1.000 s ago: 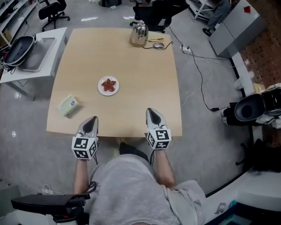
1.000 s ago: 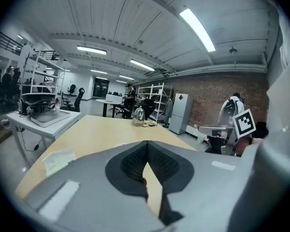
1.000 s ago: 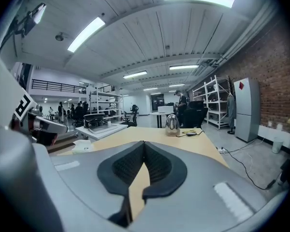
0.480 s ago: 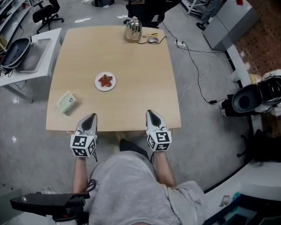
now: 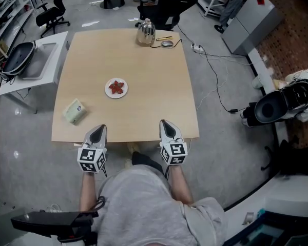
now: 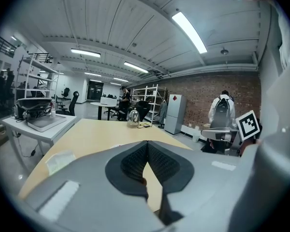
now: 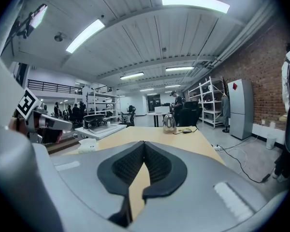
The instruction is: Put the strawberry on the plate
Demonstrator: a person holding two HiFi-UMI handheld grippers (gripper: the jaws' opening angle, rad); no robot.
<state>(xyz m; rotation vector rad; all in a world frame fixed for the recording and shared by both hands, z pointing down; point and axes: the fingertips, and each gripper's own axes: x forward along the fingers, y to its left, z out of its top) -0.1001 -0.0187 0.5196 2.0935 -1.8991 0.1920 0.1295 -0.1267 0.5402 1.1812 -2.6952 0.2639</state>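
Observation:
A red strawberry [image 5: 116, 87] lies on a small white plate [image 5: 109, 93] near the middle of the wooden table [image 5: 149, 86]. My left gripper [image 5: 98, 129] hovers at the table's near edge, well short of the plate, its jaws shut with nothing between them. My right gripper [image 5: 166, 123] sits level with it to the right, also shut and empty. In the left gripper view the left gripper [image 6: 147, 143] points along the tabletop; in the right gripper view the right gripper [image 7: 144, 143] does the same. The plate does not show clearly in either gripper view.
A pale green packet [image 5: 74, 111] lies near the table's left edge. A metal kettle [image 5: 145, 33] and a mouse [image 5: 167, 43] stand at the far edge. A white side table [image 5: 43, 60] holds a tray at left. Cables [image 5: 215, 81] trail over the floor at right.
The head view has shifted slightly, so the table sits a little differently in frame. Both grippers keep their places at the near edge, still shut.

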